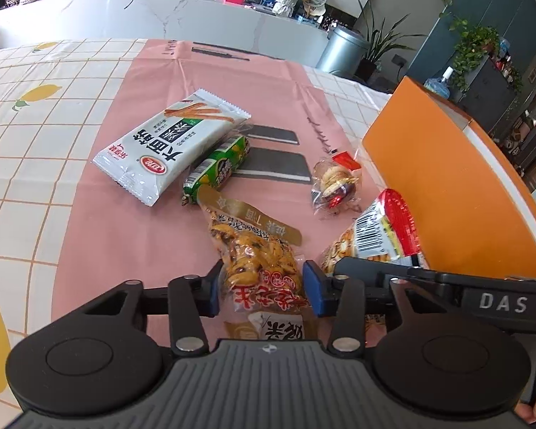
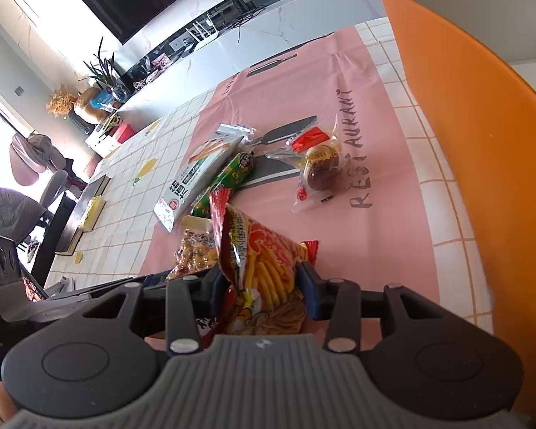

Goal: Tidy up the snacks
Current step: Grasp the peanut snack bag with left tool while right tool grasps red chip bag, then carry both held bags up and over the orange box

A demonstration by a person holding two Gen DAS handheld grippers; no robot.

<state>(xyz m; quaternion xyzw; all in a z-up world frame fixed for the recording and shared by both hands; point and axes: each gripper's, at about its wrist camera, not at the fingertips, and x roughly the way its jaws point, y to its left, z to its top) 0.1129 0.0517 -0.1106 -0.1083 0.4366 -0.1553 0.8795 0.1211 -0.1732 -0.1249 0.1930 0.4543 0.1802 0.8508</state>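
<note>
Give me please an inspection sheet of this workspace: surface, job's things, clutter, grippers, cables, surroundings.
Surface: pink mat over checked tablecloth.
Job's things: white packet, green packet, clear cookie pack, orange box.
Clutter: nothing seen.
Grippers: left gripper shut on peanut bag; right gripper shut on red snack bag.
Cables: on the white counter.
Surroundings: bin, plants.

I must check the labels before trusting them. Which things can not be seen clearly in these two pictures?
- Orange box inside: left wrist view shows only its outer wall; right wrist view is cut by the edge.
- Peanut bag lower end: left wrist view, hidden behind the left gripper body.
- Green sausage pack: partly under the white spicy-strip packet.
</note>
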